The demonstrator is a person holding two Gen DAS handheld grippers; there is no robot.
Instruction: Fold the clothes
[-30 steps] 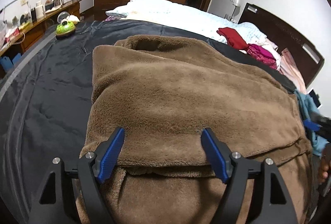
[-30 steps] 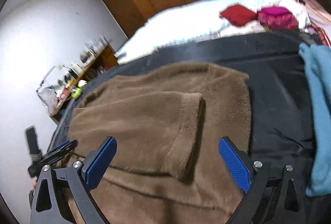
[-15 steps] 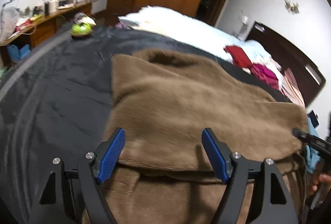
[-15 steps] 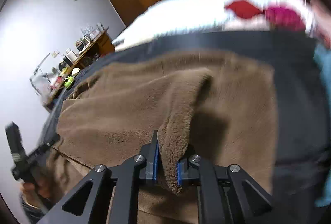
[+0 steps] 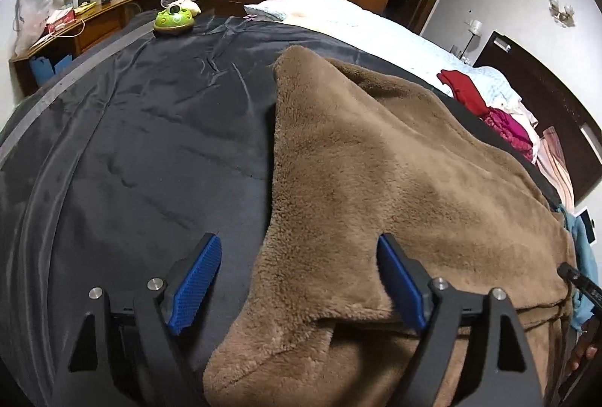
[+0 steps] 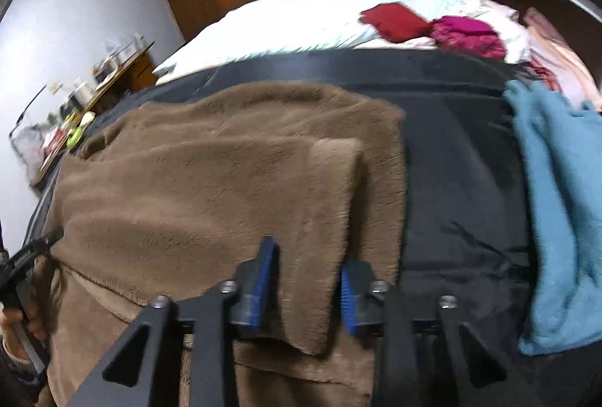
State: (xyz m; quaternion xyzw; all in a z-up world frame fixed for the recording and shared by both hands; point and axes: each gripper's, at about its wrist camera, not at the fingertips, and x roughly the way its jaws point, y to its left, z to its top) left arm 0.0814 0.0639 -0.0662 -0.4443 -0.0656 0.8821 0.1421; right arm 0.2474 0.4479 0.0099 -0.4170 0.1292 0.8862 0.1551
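A brown fleece garment (image 5: pixel 395 181) lies spread on the dark bedspread (image 5: pixel 131 143). My left gripper (image 5: pixel 297 284) hovers over its left edge. The jaws are opening, the left pad is over the bedspread and the right pad over the fleece, and neither presses on it. In the right wrist view the folded-over sleeve (image 6: pixel 323 200) rests flat on the garment (image 6: pixel 188 181). My right gripper (image 6: pixel 306 284) straddles the sleeve's near end, jaws opening, with the cuff between the pads. The left gripper's tip (image 6: pixel 22 264) shows at that view's left edge.
A teal garment (image 6: pixel 557 200) lies to the right of the fleece. Red (image 6: pixel 395 19) and magenta clothes (image 6: pixel 466 31) sit on the white bedding behind. A green toy (image 5: pixel 175 19) rests at the bed's far left corner beside a cluttered desk (image 5: pixel 94 12).
The right gripper shut on the sleeve and pinched it upright, then parted its jaws, and the sleeve now lies flat. The left gripper shifted left to the garment's edge.
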